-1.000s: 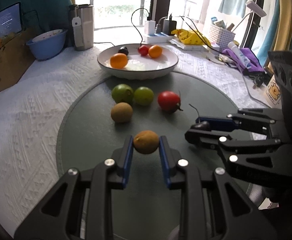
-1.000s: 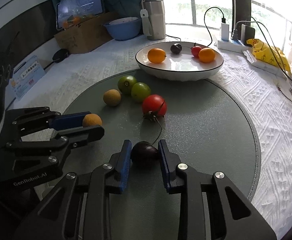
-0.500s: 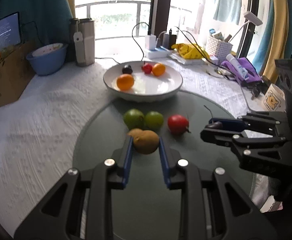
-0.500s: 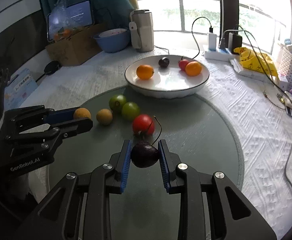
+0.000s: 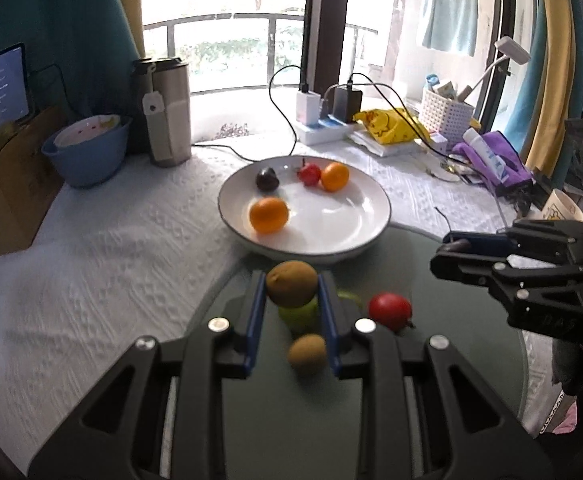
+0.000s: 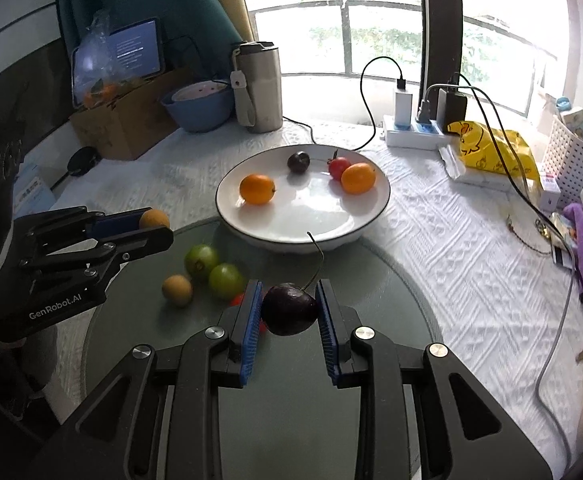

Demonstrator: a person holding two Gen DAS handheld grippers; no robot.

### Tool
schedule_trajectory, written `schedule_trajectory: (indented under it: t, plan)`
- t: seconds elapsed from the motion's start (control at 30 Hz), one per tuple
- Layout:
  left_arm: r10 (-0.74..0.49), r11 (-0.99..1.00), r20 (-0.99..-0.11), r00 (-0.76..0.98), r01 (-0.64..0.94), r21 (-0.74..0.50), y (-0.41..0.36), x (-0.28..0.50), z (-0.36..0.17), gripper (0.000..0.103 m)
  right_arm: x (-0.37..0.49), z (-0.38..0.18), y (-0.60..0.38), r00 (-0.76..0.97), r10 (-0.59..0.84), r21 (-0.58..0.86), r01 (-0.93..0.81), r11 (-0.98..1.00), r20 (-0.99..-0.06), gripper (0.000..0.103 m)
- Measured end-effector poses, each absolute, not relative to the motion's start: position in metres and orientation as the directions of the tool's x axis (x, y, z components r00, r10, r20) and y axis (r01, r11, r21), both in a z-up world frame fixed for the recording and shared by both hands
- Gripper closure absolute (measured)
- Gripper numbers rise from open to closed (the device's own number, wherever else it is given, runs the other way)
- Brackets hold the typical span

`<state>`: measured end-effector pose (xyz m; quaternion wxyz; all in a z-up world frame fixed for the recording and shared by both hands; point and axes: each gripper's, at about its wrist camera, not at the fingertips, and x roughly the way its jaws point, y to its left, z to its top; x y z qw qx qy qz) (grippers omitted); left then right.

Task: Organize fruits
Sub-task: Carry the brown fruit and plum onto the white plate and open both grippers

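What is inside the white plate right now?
The white plate holds two oranges, a dark cherry and a small red fruit, partly hidden behind one orange. Nothing else shows.

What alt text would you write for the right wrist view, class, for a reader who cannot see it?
The right gripper has its fingers shut on a dark cherry with a long stem, above a round grey mat. Ahead, a white plate holds two oranges, a dark cherry and a red fruit. At left, the left gripper holds a small brown fruit.

"GenRobot.AI" on left gripper [image 6: 152, 229] body; tablet text unreadable.
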<state>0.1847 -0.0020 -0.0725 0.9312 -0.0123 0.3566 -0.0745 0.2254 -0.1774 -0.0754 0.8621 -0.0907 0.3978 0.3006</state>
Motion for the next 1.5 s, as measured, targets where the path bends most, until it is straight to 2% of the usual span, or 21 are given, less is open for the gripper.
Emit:
schedule_trajectory:
  t: [0.63,1.2,1.5]
  plan:
    - [-0.187,0.981,-0.704,0.685,0.171,-0.094,-0.011,0.251,-0.083,0.076,0.286,-0.082,-0.167,0.501,0.451,0.095,-0.585,0.806,-0.739,0.073]
    - [-0.191,0.979,-0.756,0.626,0.175,-0.102,-0.012,0.278,-0.099,0.076,0.324,-0.099,-0.159,0.48,0.465,0.134,-0.574,0.808,-0.744,0.073]
    - [-0.208,0.977,-0.755,0.622,0.173,-0.127,-0.013,0.282,-0.099,0.075,0.328,-0.104,-0.159,0.481,0.445,0.133,-0.553,0.823,-0.755,0.073]
